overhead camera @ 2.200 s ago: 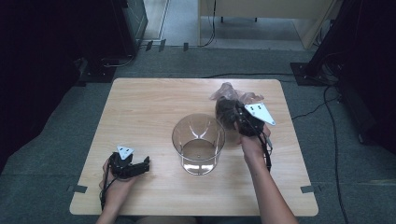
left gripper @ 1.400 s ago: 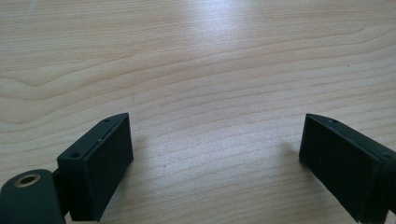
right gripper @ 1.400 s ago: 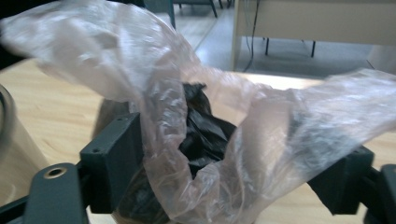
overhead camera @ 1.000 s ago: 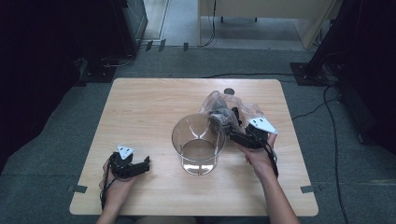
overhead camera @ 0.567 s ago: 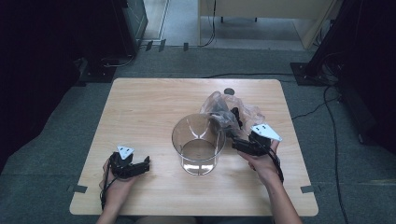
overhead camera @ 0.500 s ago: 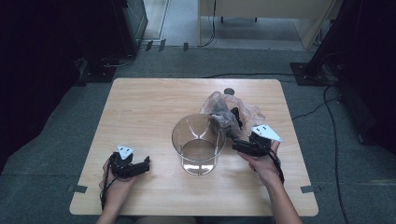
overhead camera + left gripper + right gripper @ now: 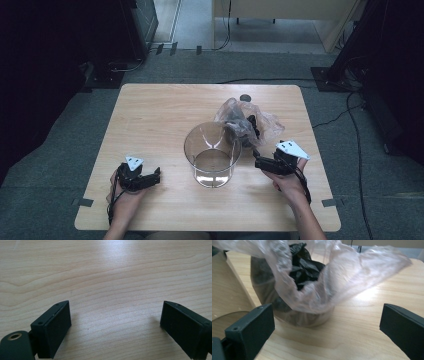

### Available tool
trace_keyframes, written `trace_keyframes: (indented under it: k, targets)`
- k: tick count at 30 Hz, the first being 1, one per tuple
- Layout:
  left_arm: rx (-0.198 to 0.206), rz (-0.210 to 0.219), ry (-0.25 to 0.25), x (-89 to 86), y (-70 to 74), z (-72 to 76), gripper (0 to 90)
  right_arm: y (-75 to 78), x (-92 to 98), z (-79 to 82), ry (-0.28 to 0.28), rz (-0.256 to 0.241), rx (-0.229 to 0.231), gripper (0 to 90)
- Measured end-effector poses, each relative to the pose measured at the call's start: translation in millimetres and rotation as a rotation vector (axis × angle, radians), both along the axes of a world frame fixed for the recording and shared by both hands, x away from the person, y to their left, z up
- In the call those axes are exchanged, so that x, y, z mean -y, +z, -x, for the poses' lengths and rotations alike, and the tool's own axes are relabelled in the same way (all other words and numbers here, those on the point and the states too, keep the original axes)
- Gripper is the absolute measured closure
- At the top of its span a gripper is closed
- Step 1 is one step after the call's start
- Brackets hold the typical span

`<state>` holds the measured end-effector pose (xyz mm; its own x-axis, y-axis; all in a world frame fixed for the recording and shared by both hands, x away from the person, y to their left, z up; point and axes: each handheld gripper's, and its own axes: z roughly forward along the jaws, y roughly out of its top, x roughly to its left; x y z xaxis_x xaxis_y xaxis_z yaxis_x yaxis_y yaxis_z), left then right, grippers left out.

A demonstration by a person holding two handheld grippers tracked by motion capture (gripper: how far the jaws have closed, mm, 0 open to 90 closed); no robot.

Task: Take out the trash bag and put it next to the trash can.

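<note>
Pulled back from the plastic bag (image 7: 246,121), the right gripper (image 7: 258,162) now sits lower right of centre in the high view, its jaws spread and empty, pointing toward the frame's left with the person's right hand (image 7: 288,181) behind it. That bag, holding something dark, stands on the table (image 7: 150,115) upper right of centre, just behind one clear round container (image 7: 212,160) at the middle; in the right gripper view it rises between the parted jaws. At lower left, the left gripper (image 7: 155,174) rests low over the wood, jaws wide apart, nothing between them. Two grippers, one bag, one container.
</note>
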<state>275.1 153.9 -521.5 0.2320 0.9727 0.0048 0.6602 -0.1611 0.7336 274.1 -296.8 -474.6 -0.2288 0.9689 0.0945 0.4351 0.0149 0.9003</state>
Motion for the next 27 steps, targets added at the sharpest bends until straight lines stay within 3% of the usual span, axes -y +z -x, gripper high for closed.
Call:
trace_keyframes:
  k: [11, 27]
  targets:
    - [0.000, 0.000, 0.000, 0.0, 0.0, 0.0, 9.2, -13.2, 23.6, 10.2, -0.047, -0.013, -0.047, 0.0]
    - [0.000, 0.000, 0.000, 0.0, 0.0, 0.0, 9.2, -30.6, 56.1, 23.4, -0.129, 0.024, -0.128, 0.0]
